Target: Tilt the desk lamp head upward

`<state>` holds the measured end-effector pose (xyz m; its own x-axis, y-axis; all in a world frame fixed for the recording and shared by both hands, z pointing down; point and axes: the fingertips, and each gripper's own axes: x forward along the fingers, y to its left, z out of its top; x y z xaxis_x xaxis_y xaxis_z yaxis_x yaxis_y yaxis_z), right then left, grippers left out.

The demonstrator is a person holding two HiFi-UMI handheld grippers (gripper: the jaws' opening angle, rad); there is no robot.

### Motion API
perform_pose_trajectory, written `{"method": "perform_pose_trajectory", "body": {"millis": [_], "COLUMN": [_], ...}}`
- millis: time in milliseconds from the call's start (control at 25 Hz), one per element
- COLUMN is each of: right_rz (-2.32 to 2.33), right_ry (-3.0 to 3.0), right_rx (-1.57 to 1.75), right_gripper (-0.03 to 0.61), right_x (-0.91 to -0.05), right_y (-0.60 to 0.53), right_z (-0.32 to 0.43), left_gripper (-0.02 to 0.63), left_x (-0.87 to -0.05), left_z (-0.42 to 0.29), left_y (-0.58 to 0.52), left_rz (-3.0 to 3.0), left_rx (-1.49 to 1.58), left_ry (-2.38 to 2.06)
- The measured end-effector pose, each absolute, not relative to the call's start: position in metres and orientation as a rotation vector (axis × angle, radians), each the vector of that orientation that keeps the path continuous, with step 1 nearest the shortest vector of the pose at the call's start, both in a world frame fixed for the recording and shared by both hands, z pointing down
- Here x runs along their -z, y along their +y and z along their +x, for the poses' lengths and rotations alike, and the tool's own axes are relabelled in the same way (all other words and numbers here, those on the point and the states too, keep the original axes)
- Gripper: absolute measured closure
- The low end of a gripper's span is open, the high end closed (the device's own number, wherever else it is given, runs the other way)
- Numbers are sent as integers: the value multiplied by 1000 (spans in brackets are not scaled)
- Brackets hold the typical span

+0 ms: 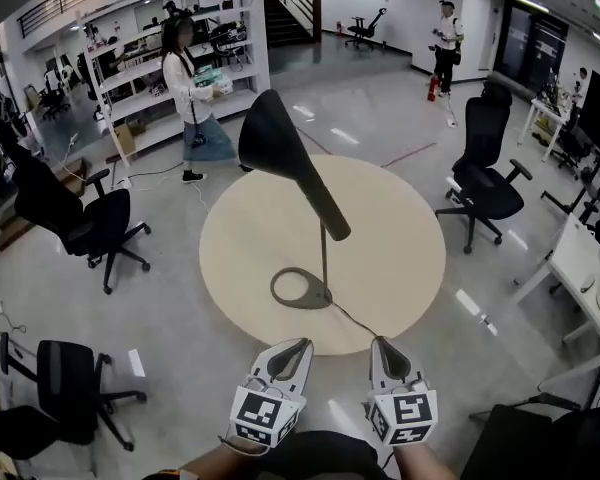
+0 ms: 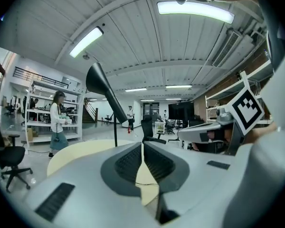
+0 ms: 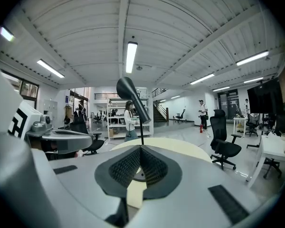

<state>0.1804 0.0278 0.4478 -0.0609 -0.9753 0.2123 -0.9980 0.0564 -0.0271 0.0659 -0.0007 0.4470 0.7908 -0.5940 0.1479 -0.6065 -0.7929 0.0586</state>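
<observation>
A black desk lamp stands on the round beige table (image 1: 400, 218). Its cone head (image 1: 278, 150) slants from a wide end at the upper left down to the thin stem (image 1: 324, 258), which rises from a ring base (image 1: 300, 289). Both grippers hover just off the table's near edge, short of the lamp. My left gripper (image 1: 301, 345) is shut with nothing between its jaws, and so is my right gripper (image 1: 379, 343). The left gripper view shows the lamp head (image 2: 103, 91) ahead, left of the left gripper (image 2: 142, 146). In the right gripper view the lamp head (image 3: 132, 99) stands straight beyond the right gripper (image 3: 140, 148).
A thin cable (image 1: 352, 318) runs from the lamp base to the table's near edge. Black office chairs stand at the left (image 1: 85, 223), lower left (image 1: 65, 388) and right (image 1: 485, 173). One person (image 1: 190, 93) stands by white shelves; another (image 1: 445, 43) is far back.
</observation>
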Motion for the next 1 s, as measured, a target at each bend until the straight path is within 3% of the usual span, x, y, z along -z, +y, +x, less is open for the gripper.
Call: {"method": "perform_pose_trajectory", "body": {"millis": [600, 1000], "right_rz": [1960, 1932], "right_ry": [-2297, -2264], "right_rx": [-332, -410], "right_gripper": [565, 565], "right_x": [-471, -501], "right_y": [179, 203], "right_z": [178, 130], "left_gripper": [566, 566], "left_x": [-468, -495], "left_z": [80, 26], "left_y": [155, 177], "left_rz": [2839, 2789], "left_rx": [-267, -318], "left_ry": [-1105, -1124]}}
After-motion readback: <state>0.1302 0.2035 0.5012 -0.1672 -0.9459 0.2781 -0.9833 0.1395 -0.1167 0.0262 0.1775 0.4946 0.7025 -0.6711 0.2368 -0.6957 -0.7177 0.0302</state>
